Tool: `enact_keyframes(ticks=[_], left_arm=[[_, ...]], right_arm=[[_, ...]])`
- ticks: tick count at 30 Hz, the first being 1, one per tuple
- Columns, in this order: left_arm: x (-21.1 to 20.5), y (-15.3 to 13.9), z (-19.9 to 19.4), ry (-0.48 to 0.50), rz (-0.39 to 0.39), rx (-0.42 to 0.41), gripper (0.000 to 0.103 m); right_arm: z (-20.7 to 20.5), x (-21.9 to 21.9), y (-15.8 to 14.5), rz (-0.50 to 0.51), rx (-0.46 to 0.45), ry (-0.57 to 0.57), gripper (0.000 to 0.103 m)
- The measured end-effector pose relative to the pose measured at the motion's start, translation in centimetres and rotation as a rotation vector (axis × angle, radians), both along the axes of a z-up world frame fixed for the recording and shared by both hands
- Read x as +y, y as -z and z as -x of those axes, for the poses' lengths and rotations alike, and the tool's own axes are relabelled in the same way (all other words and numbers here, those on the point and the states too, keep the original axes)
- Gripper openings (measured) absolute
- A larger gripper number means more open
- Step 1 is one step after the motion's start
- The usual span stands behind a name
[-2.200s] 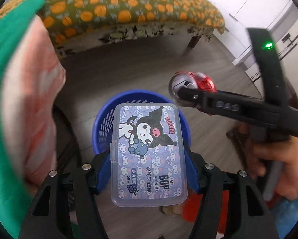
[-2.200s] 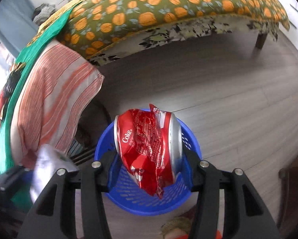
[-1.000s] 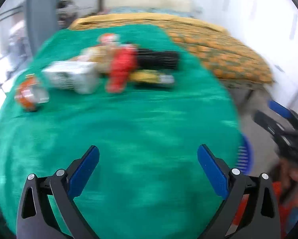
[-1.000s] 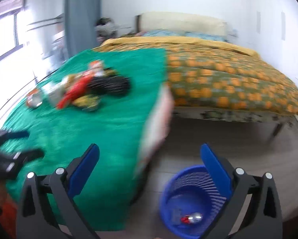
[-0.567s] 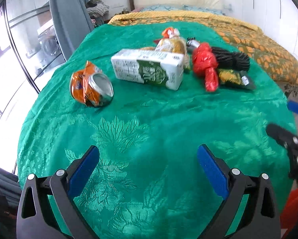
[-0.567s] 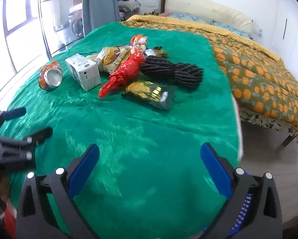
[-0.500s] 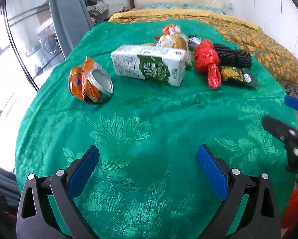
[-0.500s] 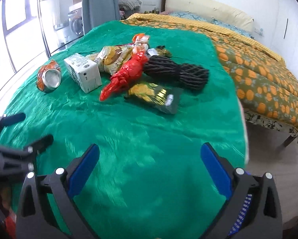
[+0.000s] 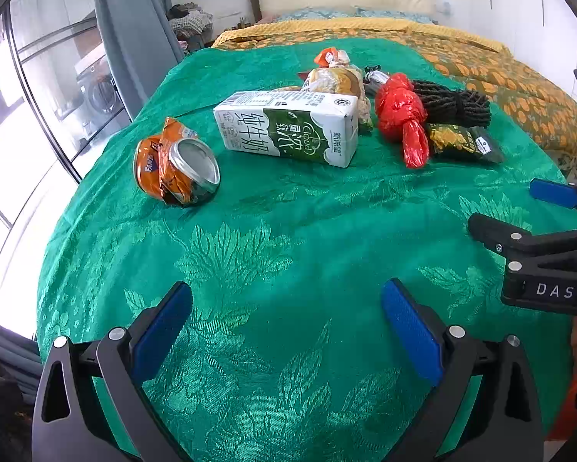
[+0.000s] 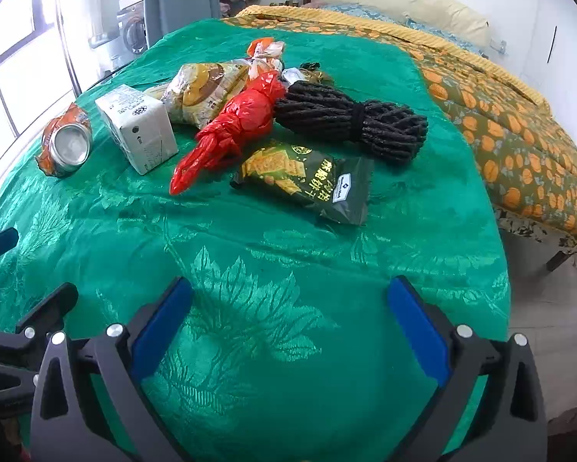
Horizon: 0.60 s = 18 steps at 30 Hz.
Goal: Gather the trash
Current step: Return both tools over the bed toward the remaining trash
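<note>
bare green cloth (image 9: 288,238) near, trash pile (image 9: 327,115) crowding far side

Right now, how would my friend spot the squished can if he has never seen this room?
Find the green cloth spread over the table. The trash lies in a row at its far side, and the squished can is at the window end, just left of the milk carton. It alone is orange, crumpled metal, with its silver end showing.

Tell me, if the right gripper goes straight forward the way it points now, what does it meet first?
Probably the dark green snack packet. The right gripper is open above bare green cloth, and the packet is the nearest item ahead; depth is uncertain, so a low path may touch cloth first.
</note>
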<state>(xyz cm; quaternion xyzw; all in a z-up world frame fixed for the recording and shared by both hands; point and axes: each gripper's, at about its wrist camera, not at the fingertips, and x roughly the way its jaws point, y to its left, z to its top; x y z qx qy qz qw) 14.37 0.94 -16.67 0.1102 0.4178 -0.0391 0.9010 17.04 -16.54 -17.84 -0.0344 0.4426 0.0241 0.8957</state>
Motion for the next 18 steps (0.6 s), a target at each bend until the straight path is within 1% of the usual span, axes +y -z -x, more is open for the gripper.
enact_keyframes(ticks=[3,8,16,18], left_arm=[[-0.08,-0.01,0.05,-0.001,0.002,0.001,0.097],[-0.16,0.01,0.08,-0.001,0.008,0.004,0.097],[-0.06,0.06,-0.03,0.000,0.014,0.008,0.097],[0.37,0.10,-0.26,0.007,0.049,0.028,0.097]], right_arm=[[-0.06,0.03,0.01,0.006,0.000,0.002,0.098],[-0.22,-0.67,0.15,-0.045,0.022,0.005,0.098],[-0.37,-0.55,0.19,-0.038,0.020,0.005,0.098],[-0.39,-0.57,0.19,-0.036,0.019,0.005,0.098]])
